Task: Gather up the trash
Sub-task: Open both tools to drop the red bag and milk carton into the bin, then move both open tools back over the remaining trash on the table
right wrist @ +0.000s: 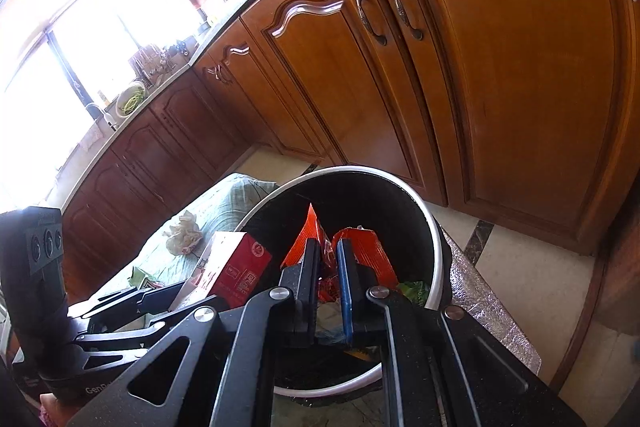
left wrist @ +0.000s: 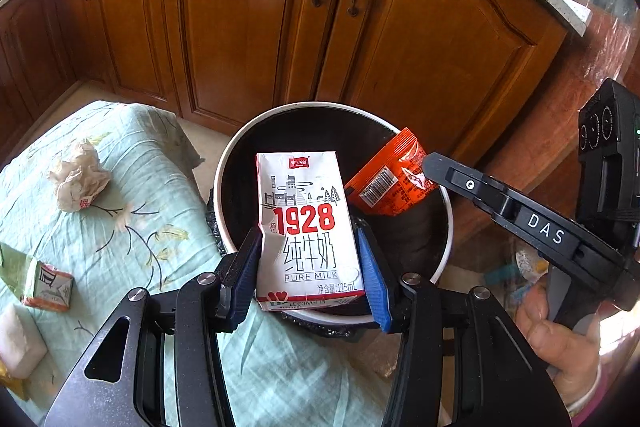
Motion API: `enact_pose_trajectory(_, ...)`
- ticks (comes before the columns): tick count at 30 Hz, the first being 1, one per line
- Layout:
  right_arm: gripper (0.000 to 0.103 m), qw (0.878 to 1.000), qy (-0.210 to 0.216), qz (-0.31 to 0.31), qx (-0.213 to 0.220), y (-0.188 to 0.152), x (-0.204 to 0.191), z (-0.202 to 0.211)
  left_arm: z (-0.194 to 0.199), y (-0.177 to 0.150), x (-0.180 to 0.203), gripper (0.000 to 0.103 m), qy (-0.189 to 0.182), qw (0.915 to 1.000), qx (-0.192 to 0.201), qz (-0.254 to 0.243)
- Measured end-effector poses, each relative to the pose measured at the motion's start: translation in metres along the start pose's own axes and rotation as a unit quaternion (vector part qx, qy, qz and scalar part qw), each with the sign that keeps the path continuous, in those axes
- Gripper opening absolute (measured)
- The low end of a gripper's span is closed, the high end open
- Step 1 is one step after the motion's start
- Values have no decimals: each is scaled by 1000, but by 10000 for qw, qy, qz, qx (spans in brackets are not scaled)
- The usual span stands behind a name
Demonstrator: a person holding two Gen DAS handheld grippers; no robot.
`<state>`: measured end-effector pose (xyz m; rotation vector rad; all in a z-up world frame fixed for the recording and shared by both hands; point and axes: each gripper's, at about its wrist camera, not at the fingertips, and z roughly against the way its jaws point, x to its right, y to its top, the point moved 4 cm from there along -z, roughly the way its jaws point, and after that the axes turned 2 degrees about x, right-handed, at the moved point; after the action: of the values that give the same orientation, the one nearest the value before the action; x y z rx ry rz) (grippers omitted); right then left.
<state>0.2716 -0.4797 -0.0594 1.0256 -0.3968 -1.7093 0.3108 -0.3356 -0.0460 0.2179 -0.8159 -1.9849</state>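
Note:
My left gripper (left wrist: 310,259) is shut on a white and red "1928" milk carton (left wrist: 306,223) and holds it over the round bin (left wrist: 446,227) with a white rim and black liner. My right gripper (right wrist: 329,259) is shut on a crumpled orange snack wrapper (right wrist: 360,247) and holds it over the same bin (right wrist: 434,247). In the left wrist view the wrapper (left wrist: 394,183) hangs from the right gripper's finger at the bin's right side. In the right wrist view the carton (right wrist: 232,267) shows to the left, held by the left gripper.
A low table with a green floral cloth (left wrist: 120,227) stands left of the bin. On it lie a crumpled paper wad (left wrist: 78,179), a small carton (left wrist: 48,285) and a white block (left wrist: 18,343). Wooden cabinet doors (left wrist: 248,19) stand close behind the bin.

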Motion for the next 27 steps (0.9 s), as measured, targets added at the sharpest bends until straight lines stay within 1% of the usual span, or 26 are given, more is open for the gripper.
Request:
enact_pose_trajectory(1,9,10000,-7,-9,-17,1,2,-2,-2,1,1,46,-1,10000,-10,-13)
enact_pose_trajectory(3,15,10000,17,-47,-53,1,3,-4,-5,1,1,46,-9,10000,-67,-10)
enact_pose_trajectory(4,16,10000,11,-74,-63,2,5,-5,-6,0,2,46,-23,9999,-99,-2)
enact_pose_trajectory(5,22,9999,20,-89,-82,3,5,-7,-7,-1,3,47,-21,9999,-123,13)
enact_pose_trajectory(6,32,9999,17,-109,-102,3,5,-7,-7,-1,4,47,-13,9999,-145,34)
enact_pose_trajectory(7,36,9999,26,-137,-96,3,5,-7,-7,-2,4,50,-25,9999,-156,54)
enact_pose_trajectory(8,45,9998,50,-155,-75,3,6,-6,-6,-2,3,55,-54,9999,-140,81)
enact_pose_trajectory(9,51,9998,74,-170,-50,3,6,-5,-4,-3,3,58,-65,9999,-110,107)
enact_pose_trajectory(10,52,9998,95,-184,-20,3,6,-3,-2,-4,2,62,-65,9999,-74,126)
enact_pose_trajectory(11,53,9997,116,-194,13,2,5,-1,1,-6,1,63,-64,9999,-36,140)
enact_pose_trajectory(13,59,9996,165,-217,88,0,3,5,8,-9,-2,64,-54,9998,33,180)
enact_pose_trajectory(15,72,9994,221,-237,148,-1,1,10,16,-14,-7,65,-71,9996,94,270)
enact_pose_trajectory(18,79,9989,325,-257,215,-8,-5,18,30,-26,-16,65,-65,9989,199,415)
enact_pose_trajectory(20,81,9987,391,-254,220,-13,-11,22,38,-37,-24,65,-58,9982,241,542)
enact_pose_trajectory(27,81,9976,681,-129,83,-38,-42,30,72,-78,-58,65,96,9940,390,1015)
